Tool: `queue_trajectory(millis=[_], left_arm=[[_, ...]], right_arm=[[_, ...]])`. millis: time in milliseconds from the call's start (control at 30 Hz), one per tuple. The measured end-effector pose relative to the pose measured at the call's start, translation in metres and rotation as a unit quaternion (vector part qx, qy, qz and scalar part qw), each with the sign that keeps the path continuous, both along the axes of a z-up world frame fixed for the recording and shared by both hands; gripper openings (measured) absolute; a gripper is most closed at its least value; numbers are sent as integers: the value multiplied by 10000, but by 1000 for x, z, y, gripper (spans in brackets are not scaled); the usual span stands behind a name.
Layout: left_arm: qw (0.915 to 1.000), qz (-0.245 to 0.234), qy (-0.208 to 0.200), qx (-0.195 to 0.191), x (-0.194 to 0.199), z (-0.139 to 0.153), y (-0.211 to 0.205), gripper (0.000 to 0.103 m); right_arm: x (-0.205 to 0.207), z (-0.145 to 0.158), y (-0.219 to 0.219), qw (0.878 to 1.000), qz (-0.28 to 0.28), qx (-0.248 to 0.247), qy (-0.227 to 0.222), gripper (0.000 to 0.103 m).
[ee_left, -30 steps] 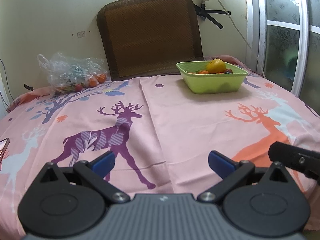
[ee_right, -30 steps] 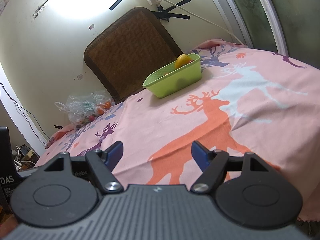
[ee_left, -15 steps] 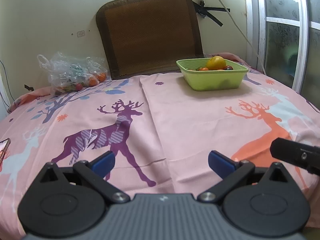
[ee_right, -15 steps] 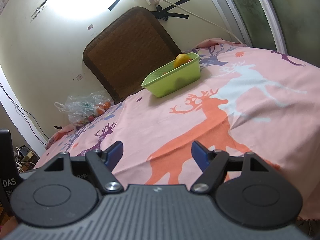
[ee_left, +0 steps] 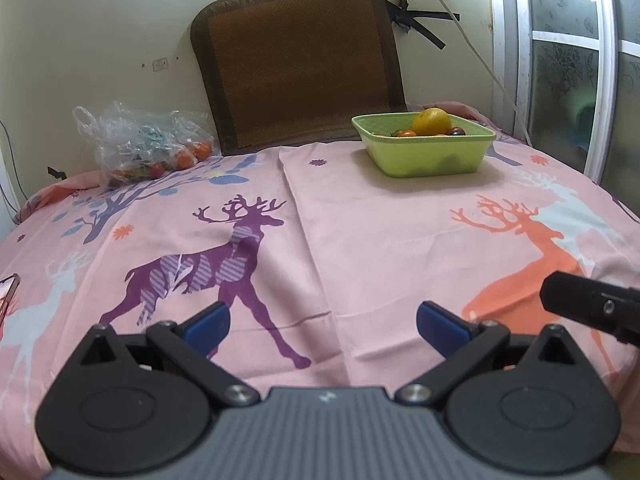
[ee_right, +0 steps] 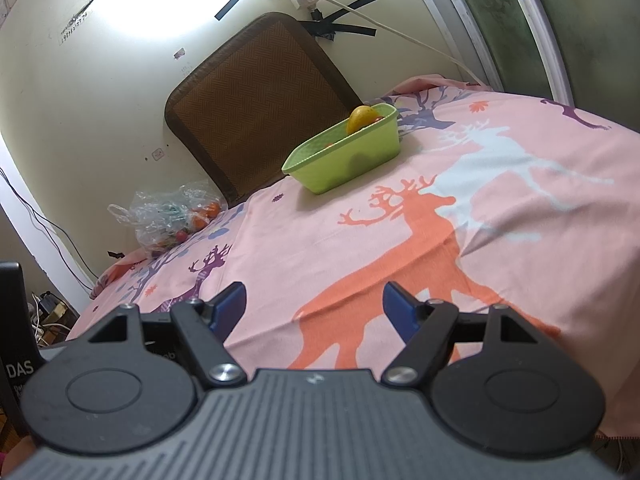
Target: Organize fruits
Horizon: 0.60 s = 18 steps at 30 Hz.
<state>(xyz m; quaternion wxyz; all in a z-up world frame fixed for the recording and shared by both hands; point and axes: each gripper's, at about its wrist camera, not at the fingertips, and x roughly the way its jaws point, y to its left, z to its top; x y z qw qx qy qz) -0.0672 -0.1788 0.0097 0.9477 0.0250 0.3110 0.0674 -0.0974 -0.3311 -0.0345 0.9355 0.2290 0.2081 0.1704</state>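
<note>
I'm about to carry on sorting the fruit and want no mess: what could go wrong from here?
1. The bag is thin, crumpled plastic near the far left edge of the sheet; grabbing it could tear it or spill the small fruit.
2. The orange rises above the basket rim; adding more may roll it out.
3. Both grippers, left and right, are open and far from the fruit, so long reaches over the soft sheet could nudge the basket.

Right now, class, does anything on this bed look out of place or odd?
Mostly tidy. The plastic bag of fruit slumps against the wall, apart from the green basket that holds the other fruit. A phone lies at the bed's left edge. Nothing is spilled.
</note>
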Motion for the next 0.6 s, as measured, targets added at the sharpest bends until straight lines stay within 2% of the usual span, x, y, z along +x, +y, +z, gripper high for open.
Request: queue_trajectory(millis=[600], left_arm=[[10000,-3,15,1,0,-1,1,103]], right_arm=[[0,0,0,10000,8,4,7,77]])
